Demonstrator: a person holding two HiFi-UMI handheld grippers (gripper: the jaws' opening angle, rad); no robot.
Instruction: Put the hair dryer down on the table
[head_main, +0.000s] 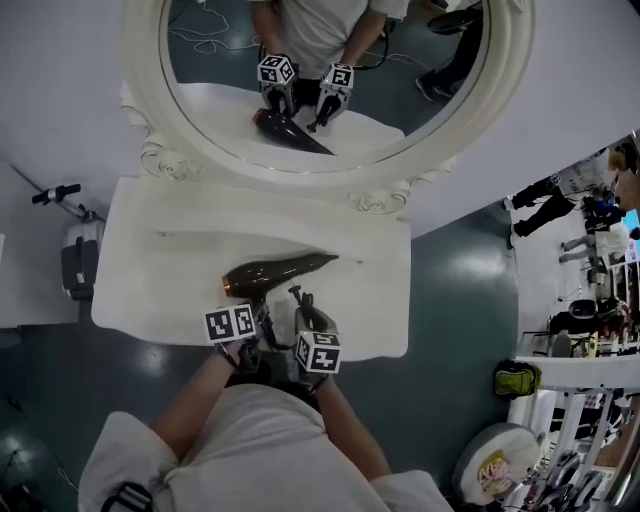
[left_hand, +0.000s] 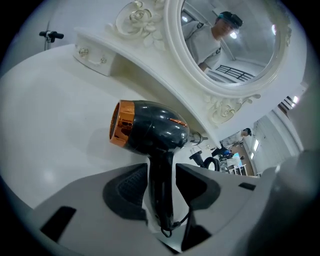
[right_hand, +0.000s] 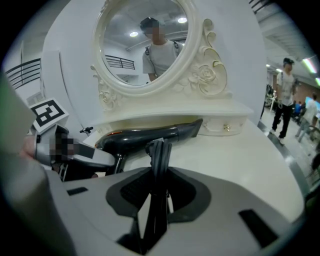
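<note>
The person's forearms reach in side by side from the near edge, both tilted down toward the table (head_main: 160, 270). The left claw (head_main: 262, 324) (left_hand: 161, 182) grips the handle of the hair dryer (head_main: 280, 272) (left_hand: 155, 131) (right_hand: 150, 135) between widely set jaws. The dryer's dark body lies crosswise over the middle of the table, copper end to the left and nozzle to the right; whether it rests on the surface cannot be made out. Just beside it, the right claw (head_main: 312, 318) (right_hand: 159, 187) is closed halfway on the dryer's folded cord (head_main: 299, 298) (right_hand: 159, 155), which stands up between its pads.

The table is white with a raised back ledge. Above it stands an oval mirror (head_main: 220, 50) in a carved frame, reflecting both claws. A grey device (head_main: 78, 262) stands left of the table, over dark glossy floor (head_main: 450, 290). Far right are shelves and people (head_main: 545, 195).

Bare tabletop lies to either side of the dryer, more of it to the left.
</note>
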